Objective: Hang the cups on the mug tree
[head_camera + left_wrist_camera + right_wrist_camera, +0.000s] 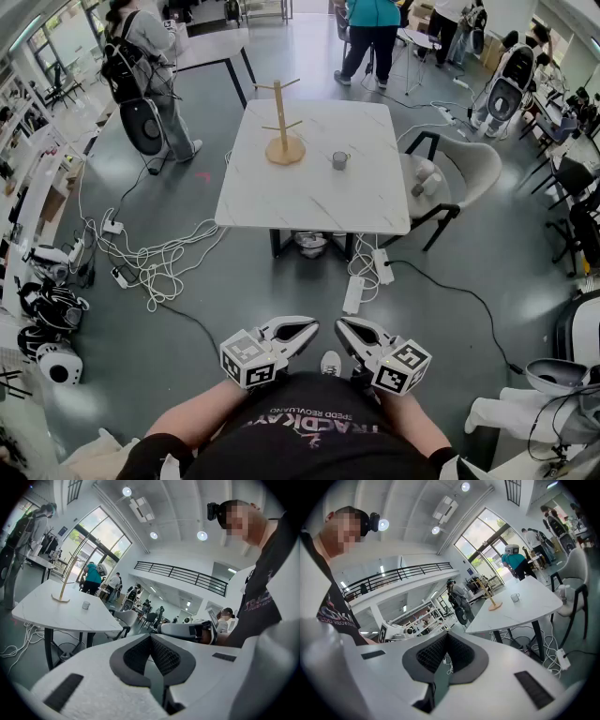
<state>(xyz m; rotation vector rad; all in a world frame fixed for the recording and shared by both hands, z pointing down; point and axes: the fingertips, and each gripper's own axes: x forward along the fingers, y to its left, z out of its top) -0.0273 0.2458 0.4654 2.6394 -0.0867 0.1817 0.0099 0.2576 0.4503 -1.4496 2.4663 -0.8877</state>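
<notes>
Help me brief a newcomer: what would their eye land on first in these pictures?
The white table in mid-room stands out, bearing only a wooden mug tree and, to its right, one small cup not yet hung. At the bottom of the head view, the left gripper and right gripper sit side by side, both shut and empty, well short of the table.

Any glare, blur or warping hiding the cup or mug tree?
Head view: even light, sharp, cup and mug tree clear, edges bowed. Left gripper view: strong fisheye, dark corners, bright windows, cup tiny. Right gripper view: same fisheye, ceiling lamps flare, cup small but visible.
</notes>
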